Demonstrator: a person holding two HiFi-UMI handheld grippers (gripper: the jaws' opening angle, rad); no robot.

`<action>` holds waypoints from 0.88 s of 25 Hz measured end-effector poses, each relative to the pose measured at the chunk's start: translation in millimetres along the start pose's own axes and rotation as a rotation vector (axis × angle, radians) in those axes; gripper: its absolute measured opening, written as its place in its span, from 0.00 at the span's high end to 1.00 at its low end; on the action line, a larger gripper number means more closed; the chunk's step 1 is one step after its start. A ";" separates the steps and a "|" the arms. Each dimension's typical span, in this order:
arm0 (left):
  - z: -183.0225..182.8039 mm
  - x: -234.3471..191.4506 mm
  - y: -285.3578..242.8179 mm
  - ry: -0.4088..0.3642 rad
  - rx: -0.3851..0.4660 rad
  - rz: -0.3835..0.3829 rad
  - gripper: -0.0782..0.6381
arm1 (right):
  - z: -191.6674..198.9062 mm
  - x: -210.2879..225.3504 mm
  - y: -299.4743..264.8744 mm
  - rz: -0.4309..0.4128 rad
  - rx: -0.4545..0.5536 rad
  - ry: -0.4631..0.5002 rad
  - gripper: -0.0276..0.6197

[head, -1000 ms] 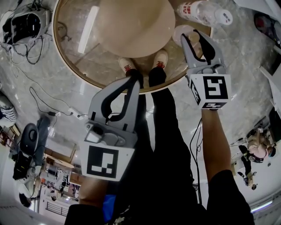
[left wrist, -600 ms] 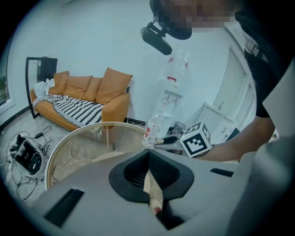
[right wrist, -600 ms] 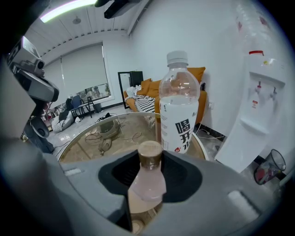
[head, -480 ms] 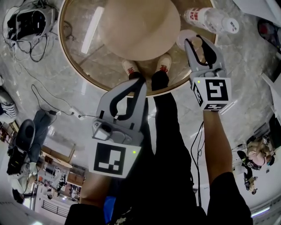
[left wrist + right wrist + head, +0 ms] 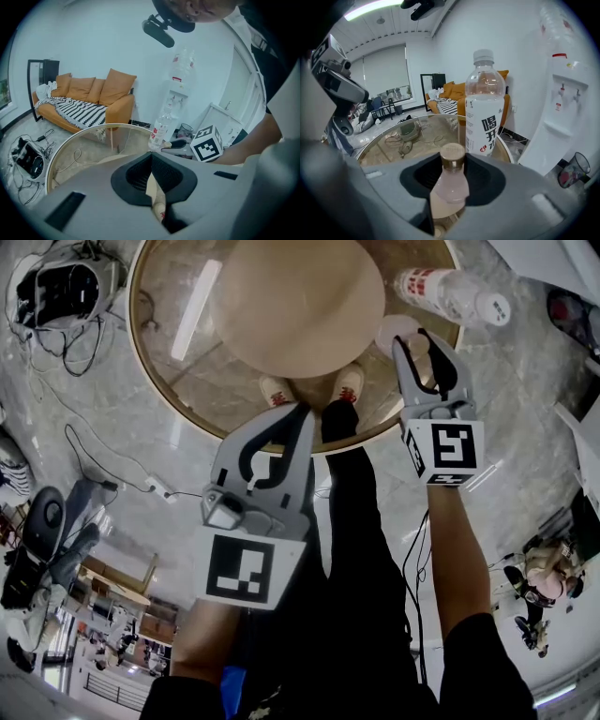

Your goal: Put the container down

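At the counter edge: small pale-pink bottle with a brown-gold cap [image 5: 449, 185], upright, over the right-hand side of the round glass-topped counter with a wooden rim [image 5: 178, 343]. Just beside the tall clear plastic bottle with a white cap and red-and-white label [image 5: 485, 112]; contact between the two not seen.
Right gripper [image 5: 417, 341]: clamped on the small bottle's body below the shoulder. Kept part-open only by that width. Cap clear above the jaws.
Left gripper [image 5: 150, 159]: closed tip to tip, nothing held. Parked by the counter's near rim, well apart from both bottles.
Change over the last second: almost none. Same grip, same jaw spacing, same spot beside the tall bottle. Only a slight shift in the head view.
Meaning for the task: judged as set-down not finished, no release begun. Cannot tell whether the base is touching the glass, as it is hidden behind the jaws in both views.
Small bottle contents: pale pink all the way up to the neck. Liquid or tinted wall, cannot tell. Capped.
Tall bottle contents: clear and colourless; fill level not readable. Capped.
Next move, as a judgement: lower until seated, open the right gripper, withdraw straight back.
Risk: knocking the tall bottle, given how close it stands.
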State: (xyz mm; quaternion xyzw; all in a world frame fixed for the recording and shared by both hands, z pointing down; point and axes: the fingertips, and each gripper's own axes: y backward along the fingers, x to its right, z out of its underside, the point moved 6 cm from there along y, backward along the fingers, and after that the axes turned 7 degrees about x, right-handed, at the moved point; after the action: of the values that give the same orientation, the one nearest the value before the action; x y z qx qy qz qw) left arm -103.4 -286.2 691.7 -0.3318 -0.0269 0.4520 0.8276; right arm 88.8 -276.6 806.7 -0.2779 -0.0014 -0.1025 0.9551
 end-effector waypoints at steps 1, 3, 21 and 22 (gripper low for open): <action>0.6 -1.4 -1.0 0.005 -0.004 -0.004 0.87 | 0.8 -1.0 1.0 0.006 0.001 -0.010 0.74; 0.2 -5.5 -5.1 0.007 -0.007 -0.010 0.87 | 1.0 -1.3 0.1 0.015 0.006 -0.017 0.74; 1.0 -5.6 0.2 0.006 0.011 -0.014 0.87 | -14.9 -4.1 6.4 0.038 0.053 0.036 0.66; -0.1 -6.5 2.7 0.002 0.013 -0.014 0.87 | -19.4 -6.0 8.4 0.036 0.059 0.039 0.66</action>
State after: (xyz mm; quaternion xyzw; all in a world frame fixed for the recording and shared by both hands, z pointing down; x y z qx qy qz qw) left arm -109.1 -290.2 691.7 -0.3267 -0.0252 0.4459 0.8329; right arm 83.5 -278.8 785.4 -0.2477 0.0193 -0.0907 0.9644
